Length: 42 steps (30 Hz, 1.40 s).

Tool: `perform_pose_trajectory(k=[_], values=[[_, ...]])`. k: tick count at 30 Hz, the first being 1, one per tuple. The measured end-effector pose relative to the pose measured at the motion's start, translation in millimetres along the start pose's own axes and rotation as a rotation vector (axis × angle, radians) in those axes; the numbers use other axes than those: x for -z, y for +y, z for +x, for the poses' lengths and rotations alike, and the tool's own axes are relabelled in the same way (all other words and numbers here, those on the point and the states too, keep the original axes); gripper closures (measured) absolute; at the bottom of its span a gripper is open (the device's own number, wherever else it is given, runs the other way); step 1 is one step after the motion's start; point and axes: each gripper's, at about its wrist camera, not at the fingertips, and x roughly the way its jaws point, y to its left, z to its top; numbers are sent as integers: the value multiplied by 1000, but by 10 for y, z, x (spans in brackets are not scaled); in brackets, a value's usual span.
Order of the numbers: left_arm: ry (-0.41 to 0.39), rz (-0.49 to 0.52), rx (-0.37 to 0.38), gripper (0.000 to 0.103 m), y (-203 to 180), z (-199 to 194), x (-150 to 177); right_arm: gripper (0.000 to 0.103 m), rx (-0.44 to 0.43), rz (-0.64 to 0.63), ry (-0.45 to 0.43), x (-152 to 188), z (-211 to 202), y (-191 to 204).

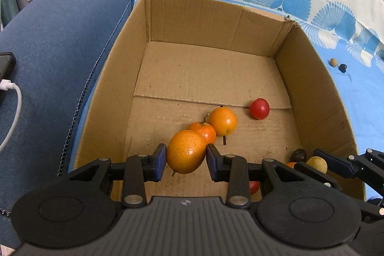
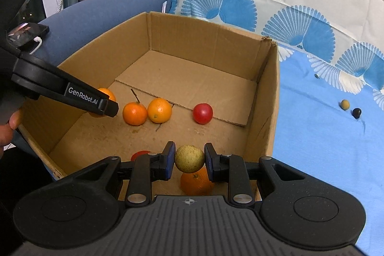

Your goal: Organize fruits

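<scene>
My left gripper (image 1: 186, 157) is shut on a large orange (image 1: 186, 151), held over the floor of an open cardboard box (image 1: 204, 23). It also shows in the right wrist view (image 2: 105, 103), reaching in from the left. My right gripper (image 2: 189, 158) is shut on a small yellow-green fruit (image 2: 189, 158), held above an orange (image 2: 196, 182) near the box's front; in the left wrist view it shows at the lower right (image 1: 318, 163). On the box floor lie a tangerine (image 2: 134, 113), another orange (image 2: 159, 110), a red fruit (image 2: 202, 113) and a second red fruit (image 2: 140, 154).
The box (image 2: 268, 112) stands on a blue cloth with fan prints (image 2: 324, 148). Two small balls, tan (image 2: 345, 104) and dark (image 2: 357, 112), lie on the cloth to the right. A blue sofa arm (image 1: 60, 52) with a phone (image 1: 6, 66) and white cable is on the left.
</scene>
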Motion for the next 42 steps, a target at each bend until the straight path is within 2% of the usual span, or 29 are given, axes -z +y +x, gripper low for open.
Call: perform_pose_trajectory(k=[6,8,9,10,11,13,14,20,25,30,42], values=[[4,5,-3,63,-8,50,0,75,4,-18,1,18,39,1],[-8,-2,14,57,-1,30,10,75,1,-25,-1,13,52,7],[-17,-4,32,32,3,7,12,72,0,-25,-2,10,48,1],[-35,-9,43,6,7,-38,16,57,0,-25,-4,9,35,4],[-63,-14,40,0,4,-95,24,42,2,-26,-11,4,16,7],[-129,-1,32,0,-22,-230,55,26,22,-32,-37,-1,-72,9],[-134,24,34,0,-43,-274,62,20,29,-37,-45,2,-122,11],[-150,45,12,0,-51,-620,250,6,36,-3,-37,73,-488,37],[-116,-16,14,0,43,-928,450,5,15,58,-23,166,-848,123],[-124,-62,13,0,150,-1316,645,3,18,76,-80,219,-1275,267],[-262,-37,28,0,-4,-2156,1058,1,43,45,-239,457,-2133,530]])
